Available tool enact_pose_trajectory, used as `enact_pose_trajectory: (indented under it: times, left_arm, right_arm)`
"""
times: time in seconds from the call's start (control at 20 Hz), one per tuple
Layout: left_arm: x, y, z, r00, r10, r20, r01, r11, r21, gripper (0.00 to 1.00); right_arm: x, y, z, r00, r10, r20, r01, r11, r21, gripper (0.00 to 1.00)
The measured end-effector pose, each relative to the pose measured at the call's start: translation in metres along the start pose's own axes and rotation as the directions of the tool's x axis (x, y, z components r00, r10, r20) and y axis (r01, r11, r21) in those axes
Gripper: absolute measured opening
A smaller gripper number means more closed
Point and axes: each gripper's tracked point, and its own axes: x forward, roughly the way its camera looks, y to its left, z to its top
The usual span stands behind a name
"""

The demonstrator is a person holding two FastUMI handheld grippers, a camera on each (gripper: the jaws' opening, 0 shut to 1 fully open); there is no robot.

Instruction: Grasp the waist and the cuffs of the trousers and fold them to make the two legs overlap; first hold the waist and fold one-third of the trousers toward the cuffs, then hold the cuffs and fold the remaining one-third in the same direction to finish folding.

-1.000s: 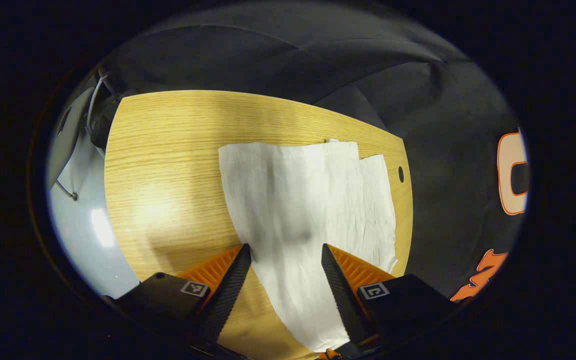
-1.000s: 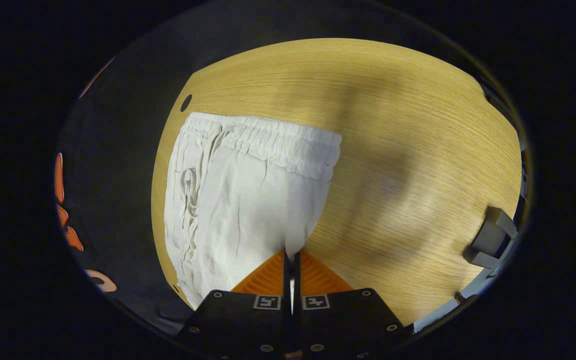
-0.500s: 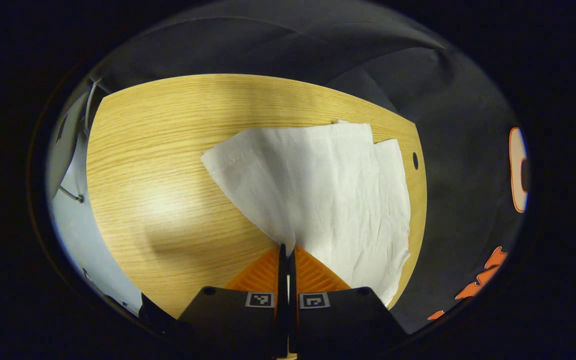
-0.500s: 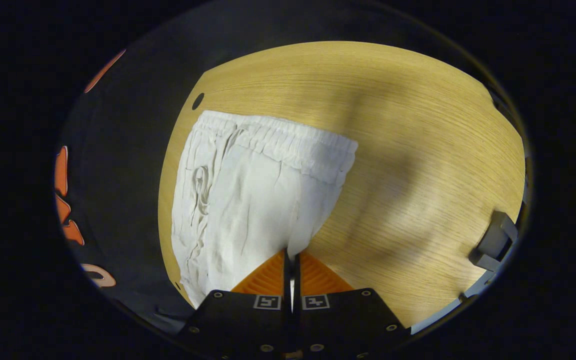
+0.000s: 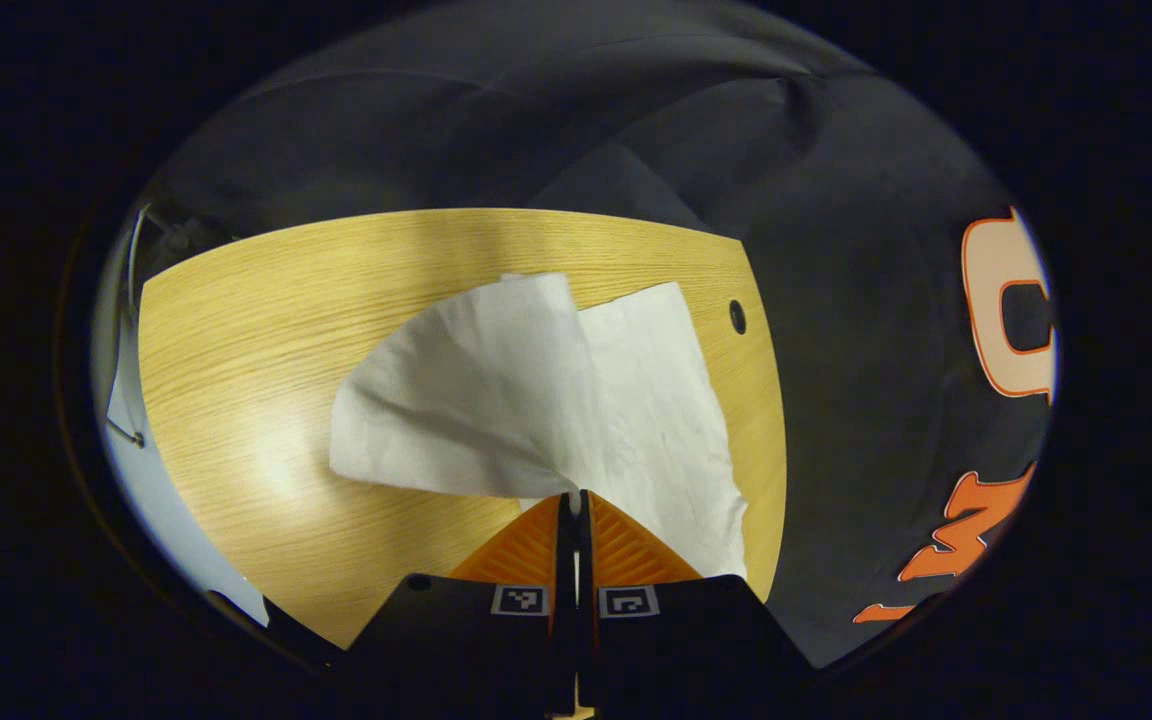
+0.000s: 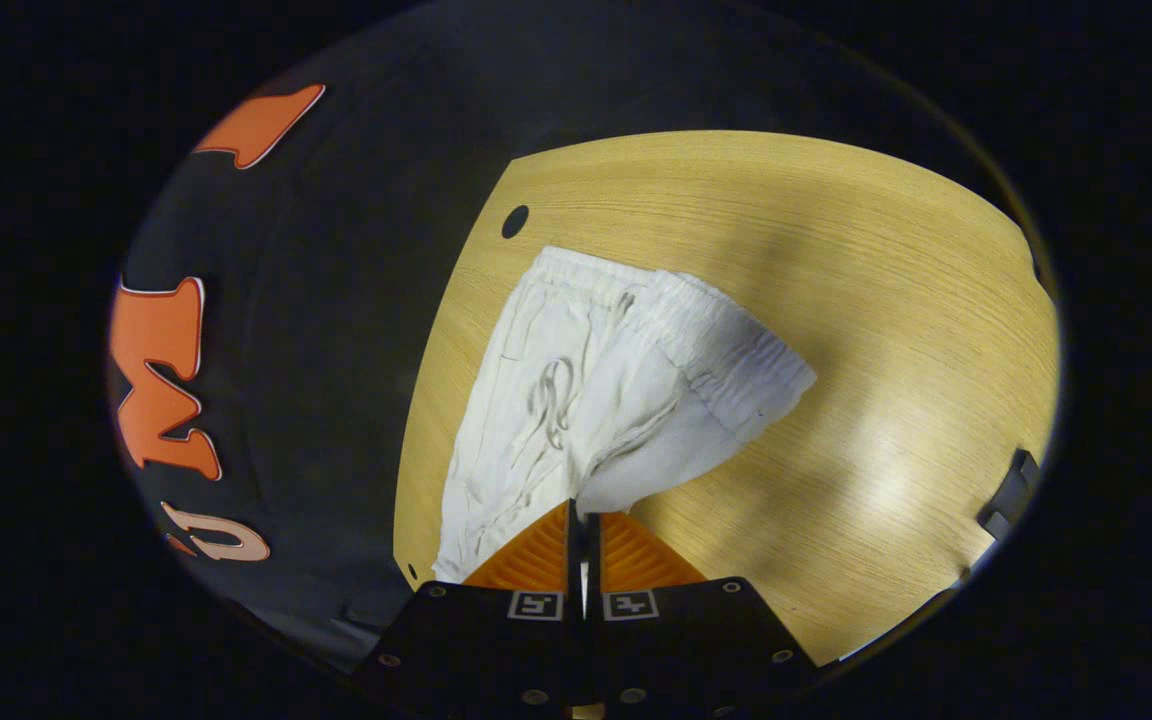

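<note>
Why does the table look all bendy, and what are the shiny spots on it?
Left gripper view: the fisheye lens bows the table's edges, and lamp glare whitens a patch beside the trousers. Right gripper view: same curving, another bright glare patch on the right.

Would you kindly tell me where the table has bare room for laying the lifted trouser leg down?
Bare table lies left of the trousers in the left gripper view, right of the waistband in the right gripper view. The strip toward the cloth wall is crowded.

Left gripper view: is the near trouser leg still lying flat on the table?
No, the near trouser leg is lifted and curling over the other leg, pinched in the left gripper.
</note>
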Motion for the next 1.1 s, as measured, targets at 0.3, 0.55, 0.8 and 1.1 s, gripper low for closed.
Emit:
enact_pose_trajectory:
  times: [0.3, 0.55, 0.8, 1.1]
  left_arm:
    - [0.017, -0.057, 0.031, 0.999, -0.034, -0.004, 0.034, 0.998, 0.052, 0.04]
    - [0.045, -0.095, 0.050, 1.000, -0.023, -0.007, 0.024, 0.993, 0.115, 0.04]
    - [0.085, -0.131, 0.070, 1.000, -0.013, -0.022, 0.017, 0.982, 0.188, 0.05]
    - [0.141, -0.156, 0.082, 0.999, 0.018, -0.046, -0.006, 0.968, 0.252, 0.05]
  right_arm:
    - [0.015, 0.051, 0.031, 0.999, 0.025, 0.025, -0.023, 0.997, -0.072, 0.00]
    - [0.053, 0.086, 0.061, 0.999, -0.010, 0.051, 0.016, 0.993, -0.114, 0.00]
    - [0.096, 0.095, 0.074, 0.996, -0.073, 0.042, 0.078, 0.989, -0.127, 0.00]
    - [0.120, 0.101, 0.087, 0.994, -0.104, 0.042, 0.108, 0.991, -0.085, 0.00]
